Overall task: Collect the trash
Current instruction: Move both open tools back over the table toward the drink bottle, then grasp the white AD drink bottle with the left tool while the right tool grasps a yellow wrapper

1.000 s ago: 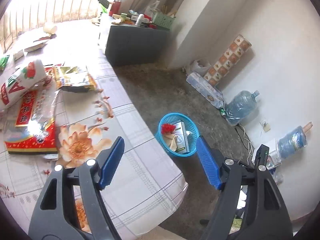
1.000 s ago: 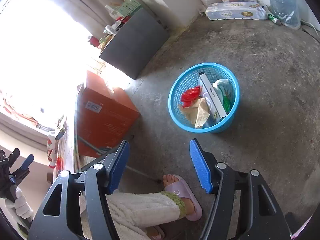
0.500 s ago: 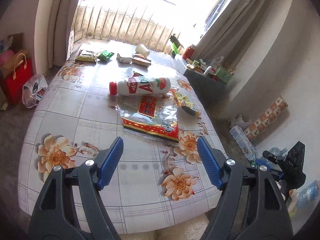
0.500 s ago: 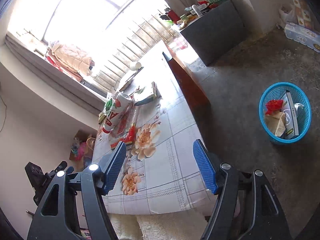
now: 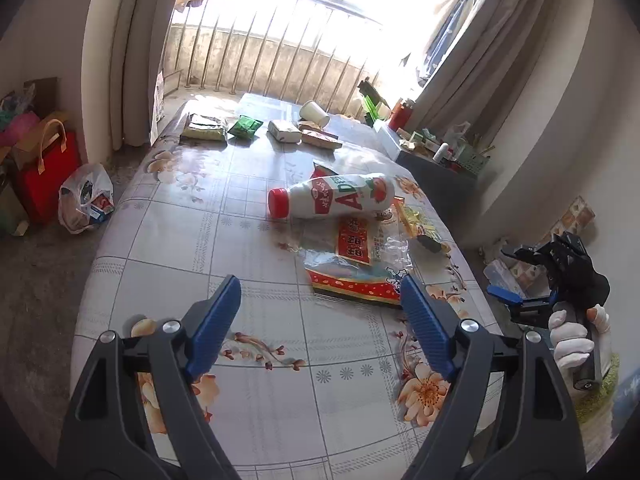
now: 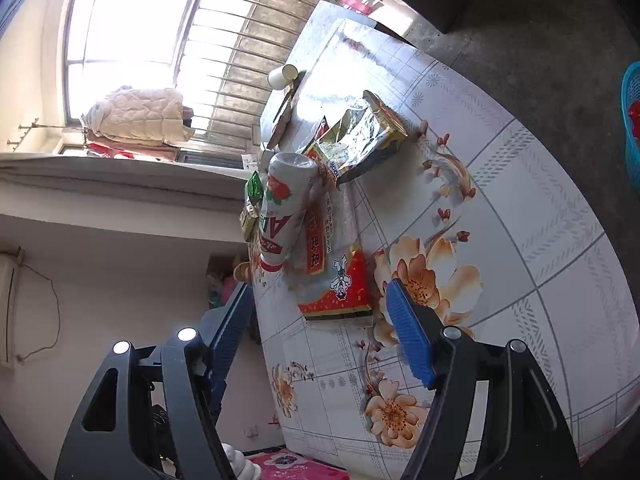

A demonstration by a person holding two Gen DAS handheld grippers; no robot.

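The bottle [image 5: 334,198] lies sideways, cap pointing left; both tools spread, empty.

Blue basket [image 6: 632,128] — cut by right edge; far packets' [image 5: 204,127] print unreadable.

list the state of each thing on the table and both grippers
left gripper: open, nothing between its fingers
right gripper: open, empty
white bottle: lying on its side, red cap on
red snack wrapper: flat, part under the bottle
foil bag: crumpled, torn open
paper cup: tipped over at the far end
blue basket: on the floor, only its edge shows
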